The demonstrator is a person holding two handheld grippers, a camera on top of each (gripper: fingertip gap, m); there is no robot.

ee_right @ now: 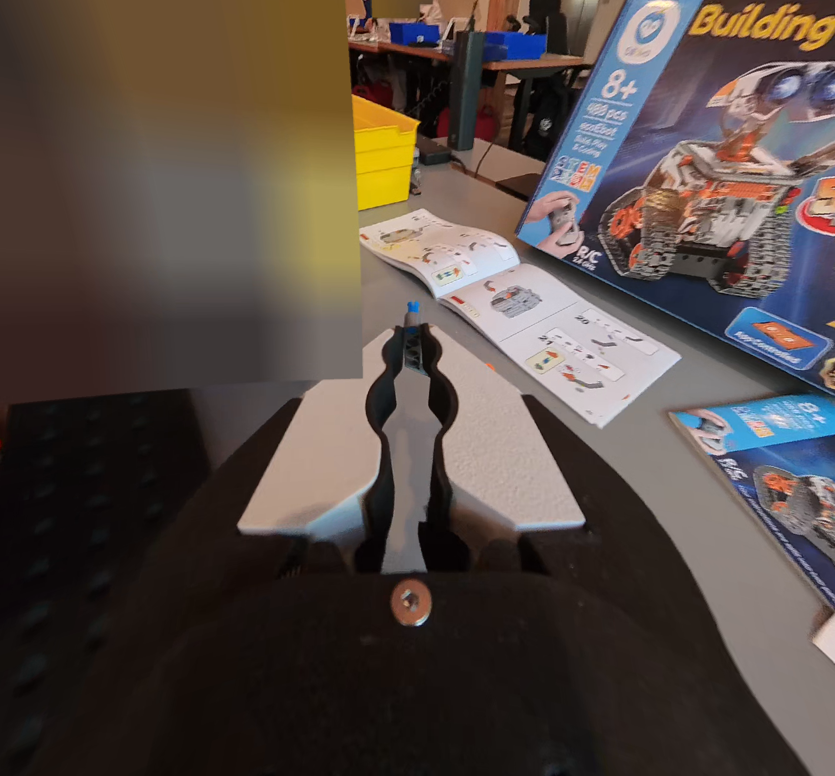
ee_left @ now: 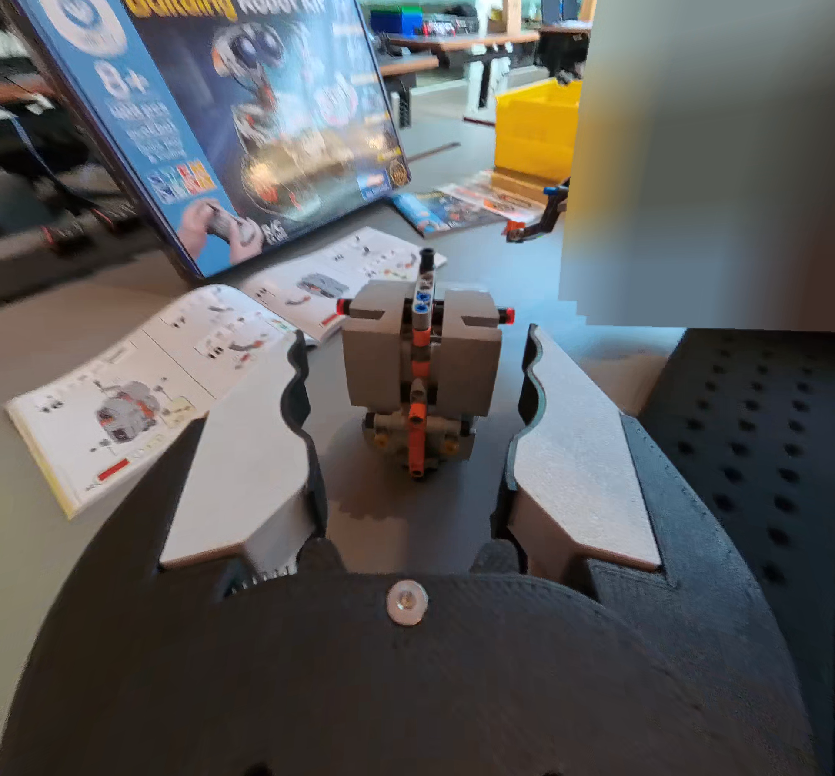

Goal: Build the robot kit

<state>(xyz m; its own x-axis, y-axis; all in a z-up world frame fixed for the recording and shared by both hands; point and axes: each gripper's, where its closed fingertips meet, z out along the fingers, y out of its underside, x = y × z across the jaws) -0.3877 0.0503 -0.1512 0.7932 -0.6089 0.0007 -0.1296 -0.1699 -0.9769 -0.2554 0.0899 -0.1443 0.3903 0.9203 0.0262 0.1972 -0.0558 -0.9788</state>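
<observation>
Jaws of the left gripper point(ee_left: 413, 370) stood wide around the model point(ee_left: 420, 374), untouching; right gripper point(ee_right: 412, 345) pinched a beam point(ee_right: 412, 347) near the manual point(ee_right: 519, 302).

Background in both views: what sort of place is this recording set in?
Probably a shared workshop or lab: rows of desks behind, blue storage bins on them, and a yellow bin on the grey worktable.

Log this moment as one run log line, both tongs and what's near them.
left tongs: open, straddling grey brick assembly on table | right tongs: shut on small grey beam | open booklet beyond
</observation>
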